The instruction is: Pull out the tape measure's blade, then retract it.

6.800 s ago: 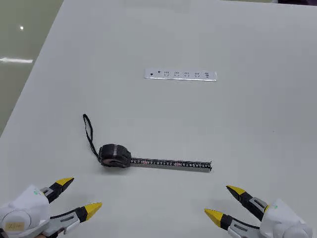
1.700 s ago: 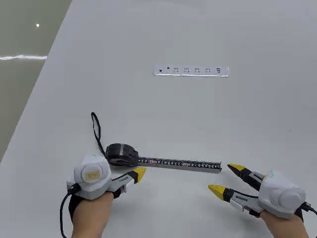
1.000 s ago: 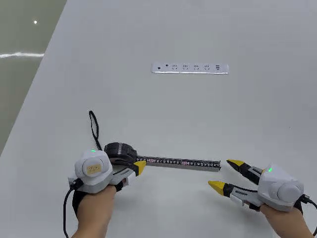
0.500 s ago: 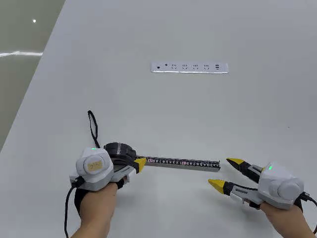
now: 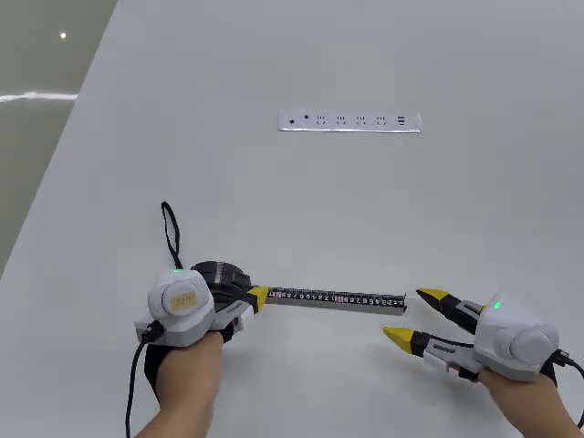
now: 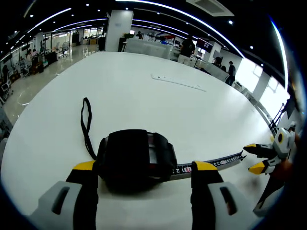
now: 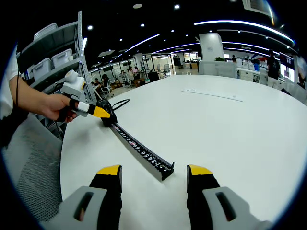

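Observation:
The black tape measure case (image 5: pixel 219 276) lies on the white table with its blade (image 5: pixel 338 299) pulled out to the right and lying flat. My left gripper (image 5: pixel 239 290) is open and straddles the case (image 6: pixel 136 155), one jaw on each side; a small gap shows at the right jaw. My right gripper (image 5: pixel 415 315) is open, with the blade's end hook (image 7: pixel 165 171) lying just ahead, between its two yellow fingertips and apart from both. The case's black wrist strap (image 5: pixel 169 233) trails away toward the far side.
A white power strip (image 5: pixel 349 121) lies farther back on the table. The table's left edge (image 5: pixel 55 160) drops off to a shiny floor. People and office desks stand far behind in the gripper views.
My left gripper has come forward from the near edge and slid its jaws around the case. My right gripper has crept closer to the blade's end. The tape measure has not moved.

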{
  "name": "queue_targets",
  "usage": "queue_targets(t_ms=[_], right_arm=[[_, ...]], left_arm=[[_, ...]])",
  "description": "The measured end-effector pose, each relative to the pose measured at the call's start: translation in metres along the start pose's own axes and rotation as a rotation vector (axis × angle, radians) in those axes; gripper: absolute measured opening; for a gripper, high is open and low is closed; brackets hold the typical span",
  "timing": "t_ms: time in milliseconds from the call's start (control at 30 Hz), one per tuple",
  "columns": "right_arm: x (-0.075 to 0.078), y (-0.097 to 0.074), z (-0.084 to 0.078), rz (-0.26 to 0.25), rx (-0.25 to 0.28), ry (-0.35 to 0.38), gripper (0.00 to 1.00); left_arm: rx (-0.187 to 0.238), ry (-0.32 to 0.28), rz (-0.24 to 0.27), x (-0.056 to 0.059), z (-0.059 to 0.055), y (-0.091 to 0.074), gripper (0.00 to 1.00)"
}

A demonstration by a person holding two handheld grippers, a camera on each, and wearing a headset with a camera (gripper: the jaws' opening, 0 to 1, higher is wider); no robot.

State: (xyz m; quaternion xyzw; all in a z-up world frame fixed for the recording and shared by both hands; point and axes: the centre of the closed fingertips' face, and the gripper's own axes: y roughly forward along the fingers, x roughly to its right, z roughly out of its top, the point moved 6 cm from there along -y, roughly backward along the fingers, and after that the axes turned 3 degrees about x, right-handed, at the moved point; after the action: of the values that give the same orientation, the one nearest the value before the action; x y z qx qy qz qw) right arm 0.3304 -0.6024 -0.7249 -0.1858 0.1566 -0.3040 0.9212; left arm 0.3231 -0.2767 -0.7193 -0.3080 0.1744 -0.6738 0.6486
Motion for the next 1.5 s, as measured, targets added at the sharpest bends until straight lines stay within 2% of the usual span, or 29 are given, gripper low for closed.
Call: queue_targets(t_ms=[967,1333,1500], right_arm=[[0.0058,0.0042,-0.0026,0.013,-0.012,-0.001,0.52],[0.0061,0.0065,-0.0036,0.020,-0.012,0.001,0.51],[0.0065,0.0072,-0.0060,0.022,-0.016,0.001,0.51]], left_arm=[[-0.010,-0.085,0.060,-0.0015,0.0004,0.0071,0.76],[-0.004,-0.095,0.084,-0.0028,0.0001,0.0086,0.75],[-0.003,-0.123,0.092,-0.0050,0.0009,0.0099,0.74]])
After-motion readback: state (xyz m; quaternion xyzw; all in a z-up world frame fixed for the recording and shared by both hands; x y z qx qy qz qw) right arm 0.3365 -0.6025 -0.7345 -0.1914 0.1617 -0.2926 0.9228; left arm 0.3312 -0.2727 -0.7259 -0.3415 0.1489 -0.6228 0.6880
